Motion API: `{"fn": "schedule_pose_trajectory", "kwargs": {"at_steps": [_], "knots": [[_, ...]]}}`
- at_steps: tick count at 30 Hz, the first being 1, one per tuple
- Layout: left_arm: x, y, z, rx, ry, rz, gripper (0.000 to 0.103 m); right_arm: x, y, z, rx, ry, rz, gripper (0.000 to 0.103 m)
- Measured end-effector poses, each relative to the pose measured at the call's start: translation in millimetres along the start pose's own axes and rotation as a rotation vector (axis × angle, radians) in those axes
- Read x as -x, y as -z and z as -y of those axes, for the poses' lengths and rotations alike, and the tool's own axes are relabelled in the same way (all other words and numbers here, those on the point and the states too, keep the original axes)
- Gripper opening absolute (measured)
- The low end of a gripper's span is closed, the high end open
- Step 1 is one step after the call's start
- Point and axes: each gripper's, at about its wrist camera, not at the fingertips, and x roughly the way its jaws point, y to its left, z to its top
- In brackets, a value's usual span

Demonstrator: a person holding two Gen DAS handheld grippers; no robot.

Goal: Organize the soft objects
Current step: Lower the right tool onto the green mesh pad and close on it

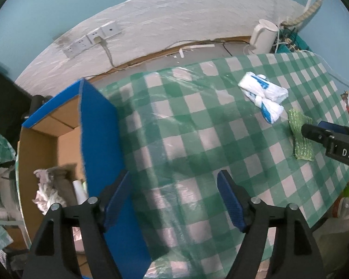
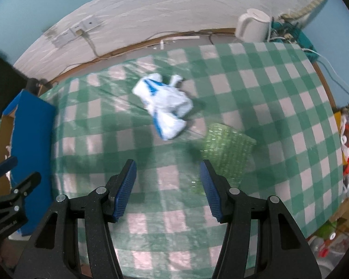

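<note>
Left wrist view angled down over the blue box (image 1: 97, 125) edge, right wrist view close above the checked tablecloth (image 2: 267, 107), both facing the white bag (image 1: 263, 93) ahead.

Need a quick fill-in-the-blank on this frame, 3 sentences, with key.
1. The knotted white plastic bag has ____ printing.
2. The green bubble-wrap piece lies on a green-and-white ____ tablecloth.
3. The right gripper and the left gripper both have jaws that are ____, holding nothing.

Missing words: blue; checked; open
</note>
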Motion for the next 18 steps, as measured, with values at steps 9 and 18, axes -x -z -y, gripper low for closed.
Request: {"fn": "schedule_pose_trajectory", "kwargs": {"at_steps": [9,18], "knots": [[-19.4,-12.1,18.9,0.017,0.02,-0.04,0.077,-16.5,4.2,43.7,-0.075,0.057,-0.039,0.057],[-33.5,-19.1,42.6,-0.02,0.029,-0.042,0.077,-45.3,6.2,57.6,-0.101,0.076,-0.069,0.057]]}}
